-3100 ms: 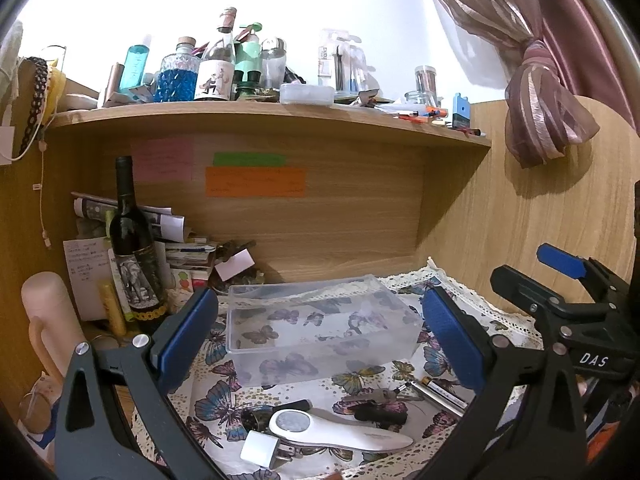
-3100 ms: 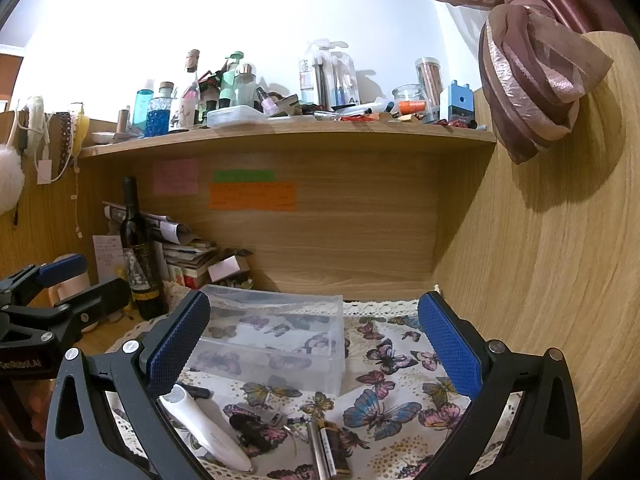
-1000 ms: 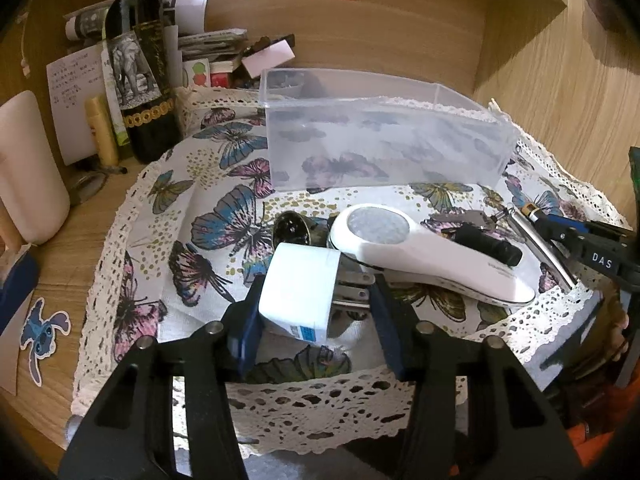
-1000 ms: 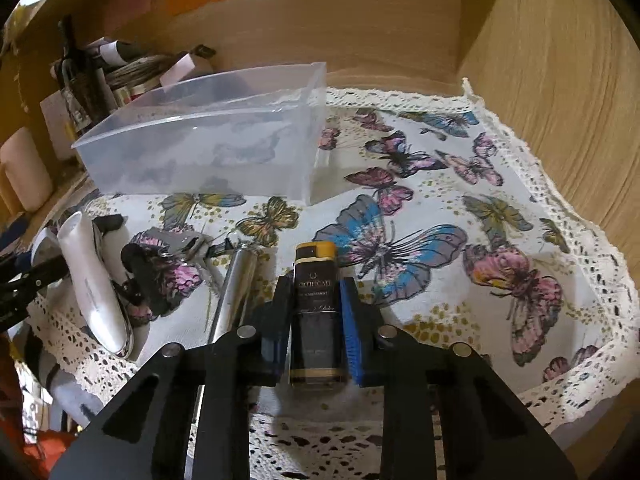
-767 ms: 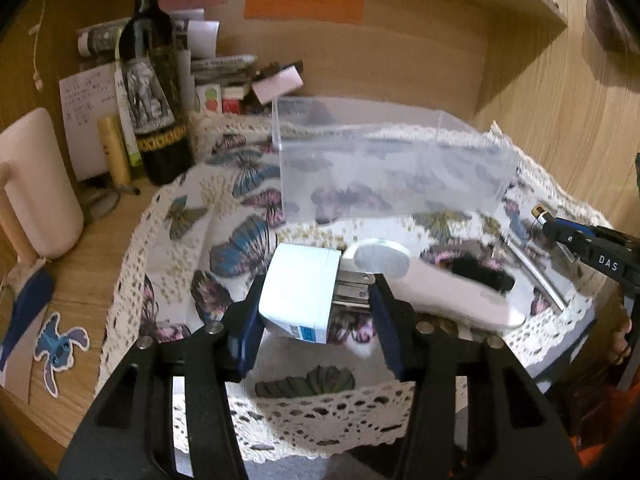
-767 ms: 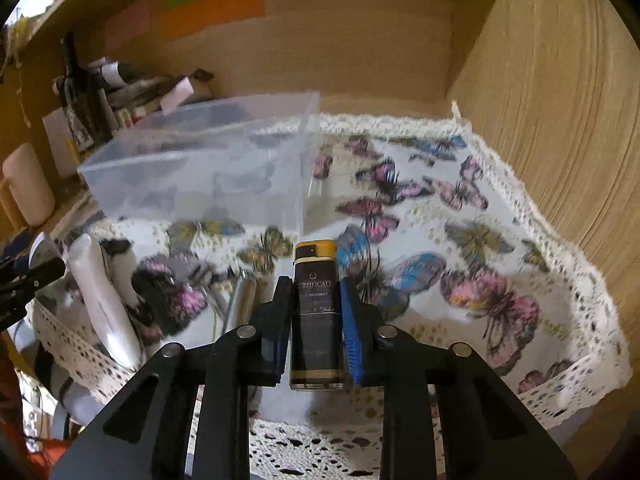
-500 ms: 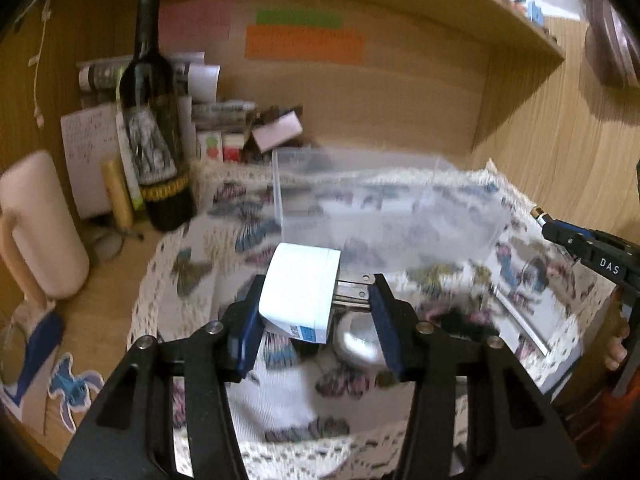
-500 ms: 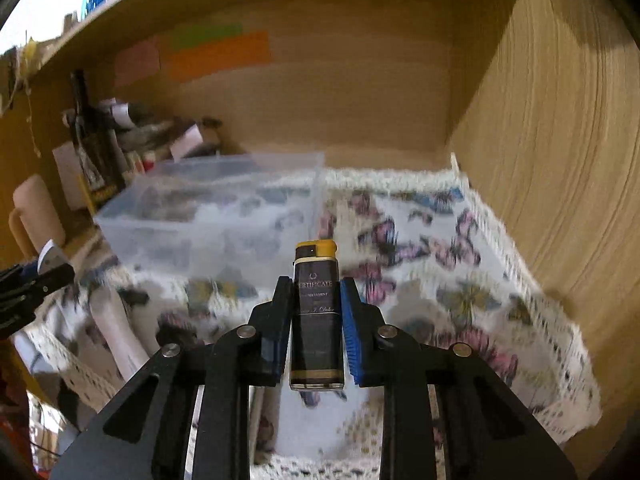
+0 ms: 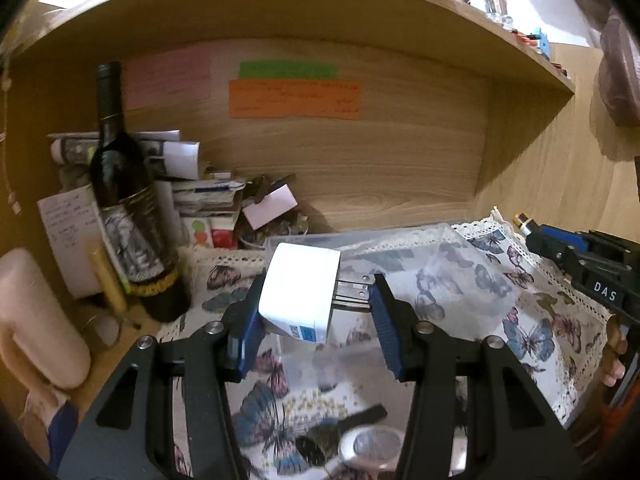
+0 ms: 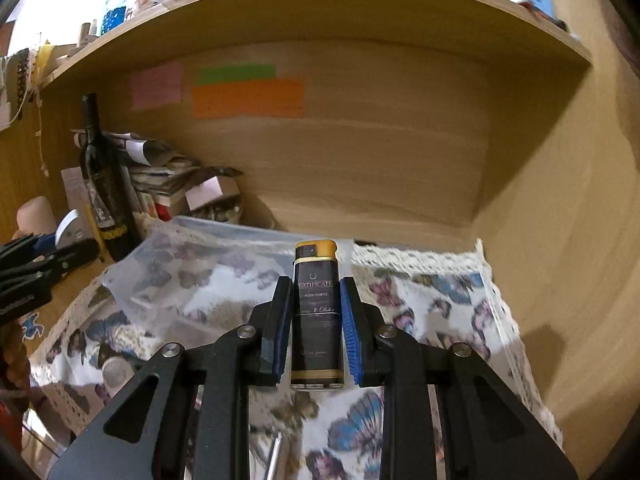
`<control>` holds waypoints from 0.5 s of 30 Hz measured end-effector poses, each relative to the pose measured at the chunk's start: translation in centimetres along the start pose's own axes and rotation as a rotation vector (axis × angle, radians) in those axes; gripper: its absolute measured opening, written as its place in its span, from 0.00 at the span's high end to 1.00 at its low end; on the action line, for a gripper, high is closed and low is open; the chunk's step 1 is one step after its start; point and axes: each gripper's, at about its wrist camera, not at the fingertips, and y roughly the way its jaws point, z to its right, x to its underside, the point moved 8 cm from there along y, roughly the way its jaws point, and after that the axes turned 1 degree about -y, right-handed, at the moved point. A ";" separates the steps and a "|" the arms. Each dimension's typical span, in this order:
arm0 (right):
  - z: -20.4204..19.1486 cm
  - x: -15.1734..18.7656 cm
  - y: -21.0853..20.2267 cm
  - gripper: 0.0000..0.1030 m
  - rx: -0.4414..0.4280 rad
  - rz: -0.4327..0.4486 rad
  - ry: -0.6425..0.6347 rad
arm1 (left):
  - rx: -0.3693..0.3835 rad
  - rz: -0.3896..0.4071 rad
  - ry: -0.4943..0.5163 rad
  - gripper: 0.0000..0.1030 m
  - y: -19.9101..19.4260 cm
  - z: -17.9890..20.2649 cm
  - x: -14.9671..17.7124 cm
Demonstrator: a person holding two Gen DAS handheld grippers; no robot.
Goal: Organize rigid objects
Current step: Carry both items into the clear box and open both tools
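Jaws of the left gripper [image 9: 316,316] are clamped on a white plug adapter [image 9: 298,292], held in the air before the clear plastic bin [image 9: 460,276]. Right gripper [image 10: 316,322] pinches a dark lighter [image 10: 317,314] upright, also aloft near that bin on the butterfly cloth [image 10: 440,300]. 1 wine bottle [image 9: 128,216] stands left.

The right gripper [image 10: 314,320] clamps a black lighter [image 10: 317,320] upright at six o'clock; the clear plastic bin [image 10: 192,264] sits at nine o'clock on the butterfly cloth [image 10: 436,304].
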 end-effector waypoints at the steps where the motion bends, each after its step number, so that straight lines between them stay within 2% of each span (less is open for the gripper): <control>1: -0.2 -0.3 0.4 0.79 -0.008 -0.002 -0.002 | 0.003 -0.008 0.000 0.52 0.5 0.0 -0.2; 8: -0.9 -2.1 3.3 0.81 -0.048 -0.034 -0.005 | 0.031 -0.112 0.011 0.52 4.5 0.2 -1.0; 15: -1.5 -0.9 7.0 0.81 -0.062 -0.136 -0.024 | 0.073 -0.256 0.069 0.52 8.8 1.6 0.7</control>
